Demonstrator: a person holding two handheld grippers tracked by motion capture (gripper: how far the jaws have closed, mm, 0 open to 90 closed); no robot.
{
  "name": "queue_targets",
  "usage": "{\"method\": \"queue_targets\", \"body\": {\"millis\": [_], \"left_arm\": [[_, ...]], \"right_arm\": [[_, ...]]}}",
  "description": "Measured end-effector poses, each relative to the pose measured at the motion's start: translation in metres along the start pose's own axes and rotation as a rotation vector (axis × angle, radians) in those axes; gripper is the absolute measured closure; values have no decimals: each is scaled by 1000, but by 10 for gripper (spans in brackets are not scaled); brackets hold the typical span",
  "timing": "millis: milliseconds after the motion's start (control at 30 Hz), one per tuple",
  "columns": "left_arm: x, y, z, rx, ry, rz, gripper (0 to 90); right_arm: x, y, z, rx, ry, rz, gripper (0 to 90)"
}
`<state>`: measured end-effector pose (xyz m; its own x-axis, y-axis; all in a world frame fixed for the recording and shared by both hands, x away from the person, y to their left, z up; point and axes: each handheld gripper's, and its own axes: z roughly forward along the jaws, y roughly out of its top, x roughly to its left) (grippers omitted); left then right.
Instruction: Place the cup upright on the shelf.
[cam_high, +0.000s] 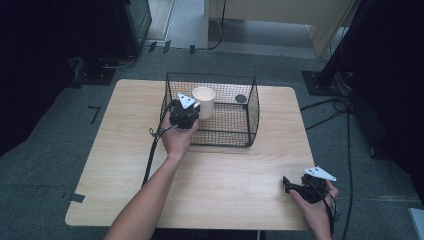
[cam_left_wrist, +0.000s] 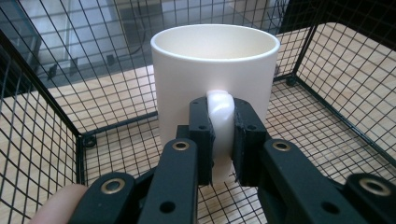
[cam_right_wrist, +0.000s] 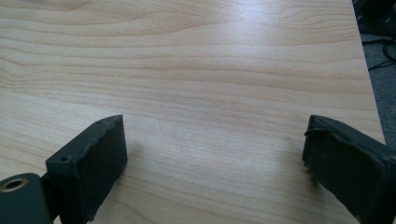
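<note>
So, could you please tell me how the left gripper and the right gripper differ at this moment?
The left gripper is shut on the white mug's handle, while the right gripper is open and holds nothing. The left gripper reaches into the wire basket; the right gripper sits low over bare table near its front right corner. Both have black jaws and are held by a hand.

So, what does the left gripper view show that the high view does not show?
Left gripper view alone: the left tool is shut on the mug's handle, one jaw on each side of it.

High view alone: the right tool, held low near the table's right front corner, and both forearms.

Both: the white mug, upright inside the black wire basket.
</note>
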<state>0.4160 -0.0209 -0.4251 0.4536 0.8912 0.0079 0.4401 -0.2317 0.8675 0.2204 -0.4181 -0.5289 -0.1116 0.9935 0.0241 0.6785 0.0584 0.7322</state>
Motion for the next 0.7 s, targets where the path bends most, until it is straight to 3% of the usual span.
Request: {"method": "queue_targets", "body": {"millis": [233,367,433,533,700], "left_arm": [[0,1,10,59,-26,9,815],[-1,1,13,67,-20,5,815],[0,1,15,90,-28,-5,815],[0,-1,17,125,-20,13,815],[-1,1,18,134,-28,20,815]], "right_arm": [[0,0,0,0,0,0,60],[0,0,0,0,1,0,60],[0,0,0,0,1,0,60],[0,0,0,0,0,0,60],[0,0,0,0,0,0,60]]}}
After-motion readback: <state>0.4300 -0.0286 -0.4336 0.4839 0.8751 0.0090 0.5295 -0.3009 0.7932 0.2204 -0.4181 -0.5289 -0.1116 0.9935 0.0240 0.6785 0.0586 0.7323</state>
